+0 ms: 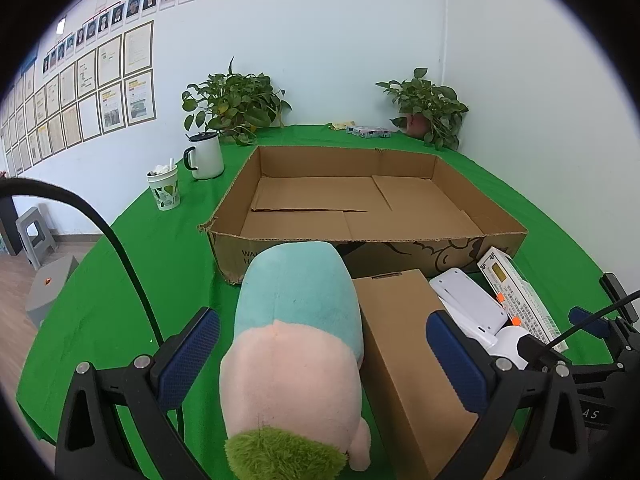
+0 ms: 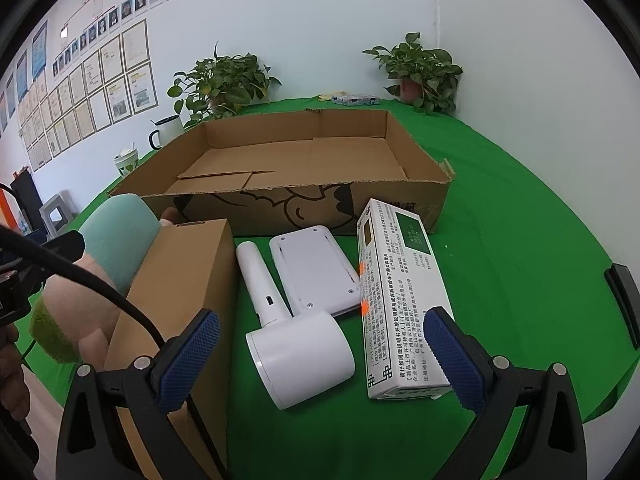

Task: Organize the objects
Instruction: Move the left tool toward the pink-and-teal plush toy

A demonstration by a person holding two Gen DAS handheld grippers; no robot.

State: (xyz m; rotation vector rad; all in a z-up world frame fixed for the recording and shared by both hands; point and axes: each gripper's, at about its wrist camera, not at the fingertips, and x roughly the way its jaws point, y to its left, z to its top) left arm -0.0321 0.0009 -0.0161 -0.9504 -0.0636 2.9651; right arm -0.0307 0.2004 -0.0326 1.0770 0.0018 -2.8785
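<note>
— Cardboard is all I see inside the big open tray-box (image 1: pixel 360 196): bare flaps on its floor, nothing put in. So is anything sorted yet?

— By the look of it, no. Everything to be organized lies on the green tablecloth (image 2: pixel 520 240), along its near edge, in front of the box's printed front wall.

— What is waiting there?

— From the left: a plush toy (image 1: pixel 296 320) with a teal body, pink middle and green tuft, lying against a closed brown carton (image 2: pixel 180 280). Right of the carton a white handheld device (image 2: pixel 296 344) with a round head and a straight handle, then a flat white gadget (image 2: pixel 316 268) lying face down, then a long white printed package (image 2: pixel 400 300), touching the gadget's edge.

— And the grippers?

— Both spread wide, pinching nothing. The left gripper (image 1: pixel 320 356) has the plush toy and part of the carton between its blue pads without pressing them. The right gripper (image 2: pixel 320 352) hovers over the white handheld device, its right pad above the package's near end.

— So how far along?

— I'd judge it at the very start: five items left to move, none placed. The mug (image 1: pixel 206 156), paper cup (image 1: pixel 164 190) and potted plants (image 1: pixel 236 104) at the far edge seem to be mere surroundings.
</note>
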